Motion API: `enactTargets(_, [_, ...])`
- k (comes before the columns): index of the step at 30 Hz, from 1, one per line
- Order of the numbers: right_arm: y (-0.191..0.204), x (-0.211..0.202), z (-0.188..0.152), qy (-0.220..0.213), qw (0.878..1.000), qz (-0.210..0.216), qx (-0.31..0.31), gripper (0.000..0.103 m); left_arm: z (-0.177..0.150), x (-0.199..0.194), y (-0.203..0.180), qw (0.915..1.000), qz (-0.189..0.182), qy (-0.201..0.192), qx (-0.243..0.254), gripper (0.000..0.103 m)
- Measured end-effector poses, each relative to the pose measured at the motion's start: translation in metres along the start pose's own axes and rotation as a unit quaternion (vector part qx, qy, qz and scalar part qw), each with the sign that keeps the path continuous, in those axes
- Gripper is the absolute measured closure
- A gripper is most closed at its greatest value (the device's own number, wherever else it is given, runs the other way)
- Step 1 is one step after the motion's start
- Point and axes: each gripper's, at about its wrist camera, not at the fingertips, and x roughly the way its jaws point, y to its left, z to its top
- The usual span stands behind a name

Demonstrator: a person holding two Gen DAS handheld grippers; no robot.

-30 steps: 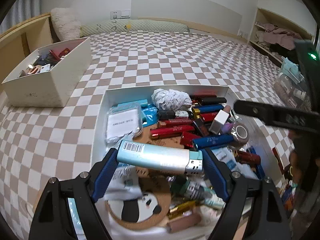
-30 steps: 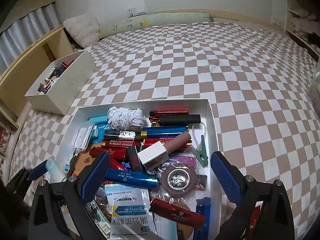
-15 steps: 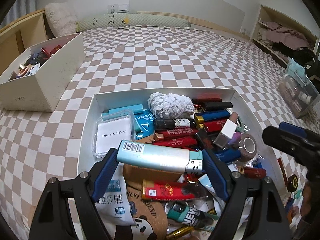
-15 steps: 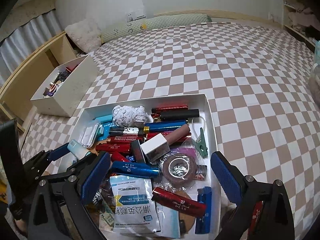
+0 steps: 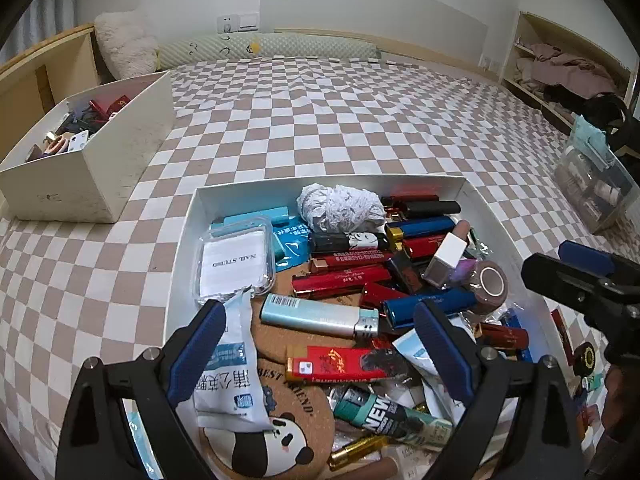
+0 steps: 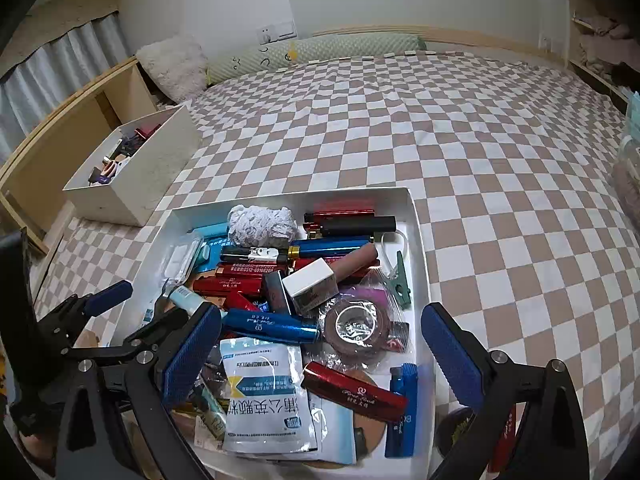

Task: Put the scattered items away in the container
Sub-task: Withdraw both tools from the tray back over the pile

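1. The white tray (image 5: 188, 240) in the lower centre of the left wrist view is crowded with lighters, packets and coasters, so I judge the tidying well advanced.
2. A pale blue lighter (image 5: 318, 316) lies flat on the pile inside the tray, its metal head pointing to the right of the frame.
3. The left gripper (image 5: 320, 354) is spread wide and holds nothing; the lighter sits just above the gap between its blue pads, touching neither.
4. The right gripper (image 6: 322, 358) is likewise wide apart and empty, hanging over a white medicine packet (image 6: 264, 392) and a roll of brown tape (image 6: 356, 328) in the lower middle of its frame.
5. A few small items (image 5: 580, 364) still lie outside the tray wall at the lower right of the left wrist view; they are too small to name, and they look like what is left.
6. A second, cream box (image 5: 100, 156) with its own contents stands at the upper left, well apart.
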Motion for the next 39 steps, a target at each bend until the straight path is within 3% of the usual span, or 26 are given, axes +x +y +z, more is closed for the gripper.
enactTargets(39, [0.014,-0.058,-0.043,-0.025,0.998,-0.036,-0.037,0.002,-0.033,-0.081,0.010,0.9992,0.009,-0.031,-0.025,0.007])
